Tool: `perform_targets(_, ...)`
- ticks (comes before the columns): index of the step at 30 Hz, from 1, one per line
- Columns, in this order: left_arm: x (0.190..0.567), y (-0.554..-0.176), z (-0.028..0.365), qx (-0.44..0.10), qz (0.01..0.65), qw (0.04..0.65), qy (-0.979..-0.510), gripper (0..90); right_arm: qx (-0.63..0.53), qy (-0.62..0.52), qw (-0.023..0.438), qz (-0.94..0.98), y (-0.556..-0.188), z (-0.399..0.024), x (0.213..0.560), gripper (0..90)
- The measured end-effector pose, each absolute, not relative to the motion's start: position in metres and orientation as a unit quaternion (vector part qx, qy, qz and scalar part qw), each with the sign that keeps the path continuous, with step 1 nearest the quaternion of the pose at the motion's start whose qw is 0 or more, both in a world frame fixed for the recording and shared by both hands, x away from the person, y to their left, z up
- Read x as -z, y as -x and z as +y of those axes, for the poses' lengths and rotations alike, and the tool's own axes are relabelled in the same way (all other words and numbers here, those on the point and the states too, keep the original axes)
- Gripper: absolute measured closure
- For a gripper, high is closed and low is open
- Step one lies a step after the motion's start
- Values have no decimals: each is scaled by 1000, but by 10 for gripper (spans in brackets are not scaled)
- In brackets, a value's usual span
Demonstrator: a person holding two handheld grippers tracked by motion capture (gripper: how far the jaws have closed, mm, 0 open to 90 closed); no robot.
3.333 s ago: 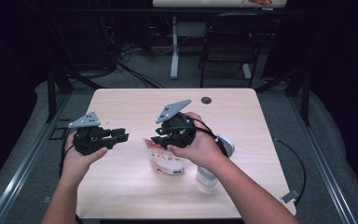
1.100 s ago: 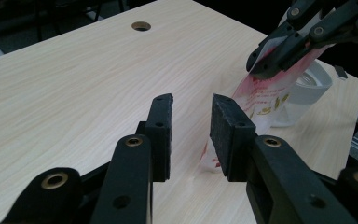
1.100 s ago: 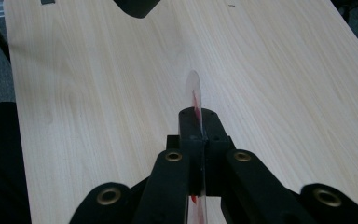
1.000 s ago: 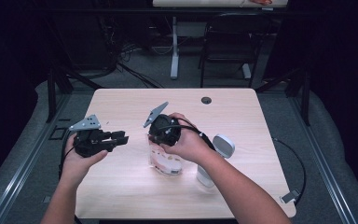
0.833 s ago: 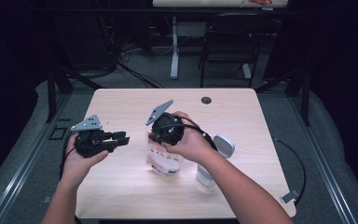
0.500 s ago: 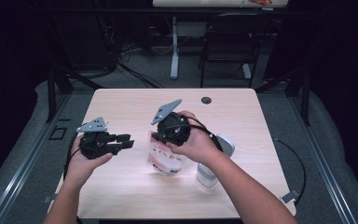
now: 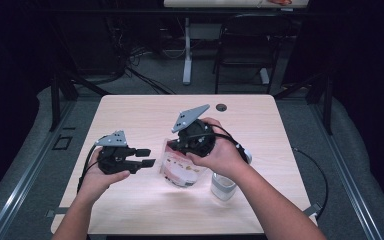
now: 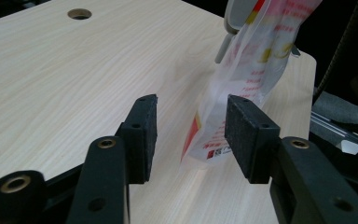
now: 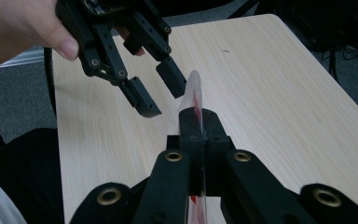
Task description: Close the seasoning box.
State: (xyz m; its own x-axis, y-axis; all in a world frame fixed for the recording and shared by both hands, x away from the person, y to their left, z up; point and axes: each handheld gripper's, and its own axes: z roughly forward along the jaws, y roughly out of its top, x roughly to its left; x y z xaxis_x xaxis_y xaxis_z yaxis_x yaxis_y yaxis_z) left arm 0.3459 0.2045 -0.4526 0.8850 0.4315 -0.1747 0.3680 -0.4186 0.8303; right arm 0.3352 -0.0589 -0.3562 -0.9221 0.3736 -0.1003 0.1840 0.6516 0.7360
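Observation:
My right gripper [image 7: 181, 145] is shut on the top edge of a clear plastic bag [image 7: 180, 169] with red and yellow print, and the bag hangs down to the table. In the right gripper view the closed jaws [image 9: 199, 123] pinch the bag's thin edge [image 9: 195, 91]. My left gripper [image 7: 146, 157] sits just left of the bag, pointing at it. Its jaws have just been opening and stand apart. In the left gripper view the bag's lower corner [image 8: 209, 140] shows in the gap of the left gripper [image 8: 191, 126], with neither pad pressing on it.
A clear cup [image 7: 223, 186] stands on the light wooden table [image 7: 130, 115] right of the bag, under the right forearm. A round cable hole [image 7: 222, 107] lies near the far edge. Dark floor, cables and chair legs lie beyond the table.
The left gripper has moved right, toward the bag, and its jaws have spread wider. The right gripper has risen a little with the bag still in it.

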Motion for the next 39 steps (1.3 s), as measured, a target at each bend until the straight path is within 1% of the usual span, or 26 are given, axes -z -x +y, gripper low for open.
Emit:
perform_targets(9,460,-345,194,-13,208,495,-843,465,-396,-146,126,898,-331,-64,348,900)
perform_targets(14,464,-346,188,-12,204,484,-851,450,-401,-144,127,896,-330,-64,345,900)
perform_targets(22,472,-345,180,-4,190,490,-851,421,-403,-136,125,896,-329,-63,342,900)
perform_targets(39,482,-345,169,13,170,484,-858,397,-409,-123,126,895,-326,-61,333,900)
